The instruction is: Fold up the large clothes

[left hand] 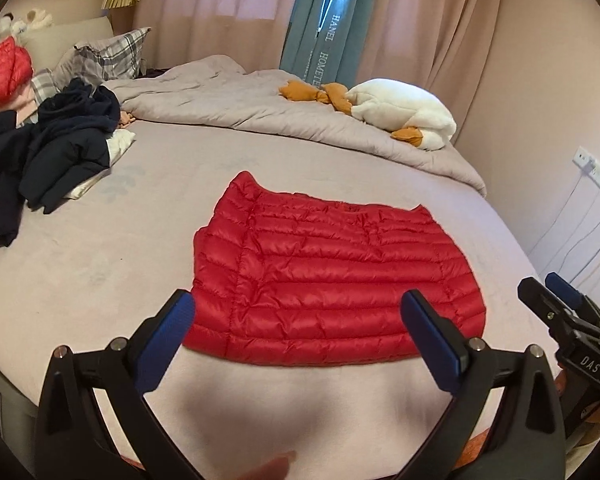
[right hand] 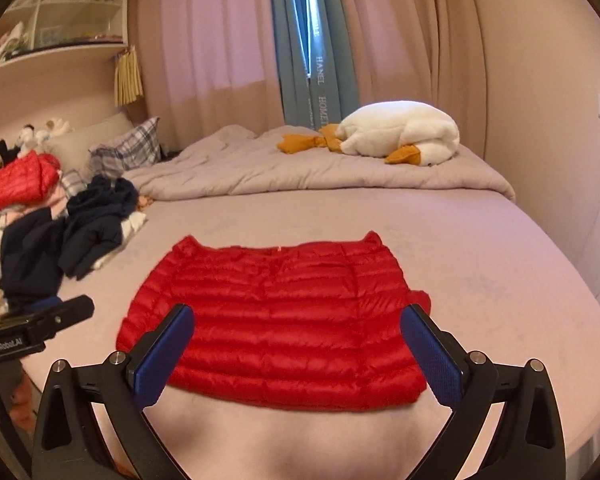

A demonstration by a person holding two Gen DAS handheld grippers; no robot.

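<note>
A red quilted down jacket [left hand: 324, 276] lies folded flat in a rough rectangle on the pale pink bed [left hand: 100, 248]; it also shows in the right wrist view [right hand: 276, 328]. My left gripper [left hand: 300, 312] is open and empty, hovering over the jacket's near edge. My right gripper [right hand: 296, 324] is open and empty, also above the jacket's near edge. The right gripper shows at the right edge of the left wrist view [left hand: 556, 300]. The left gripper's body shows at the left of the right wrist view [right hand: 40, 328].
A pile of dark navy clothes [left hand: 48, 144] lies at the left of the bed, with a second red jacket [left hand: 4, 68] behind it. A grey duvet [left hand: 260, 108], a white plush goose [left hand: 404, 112] and plaid pillows [left hand: 112, 56] lie at the back. A wall with sockets [left hand: 596, 172] is on the right.
</note>
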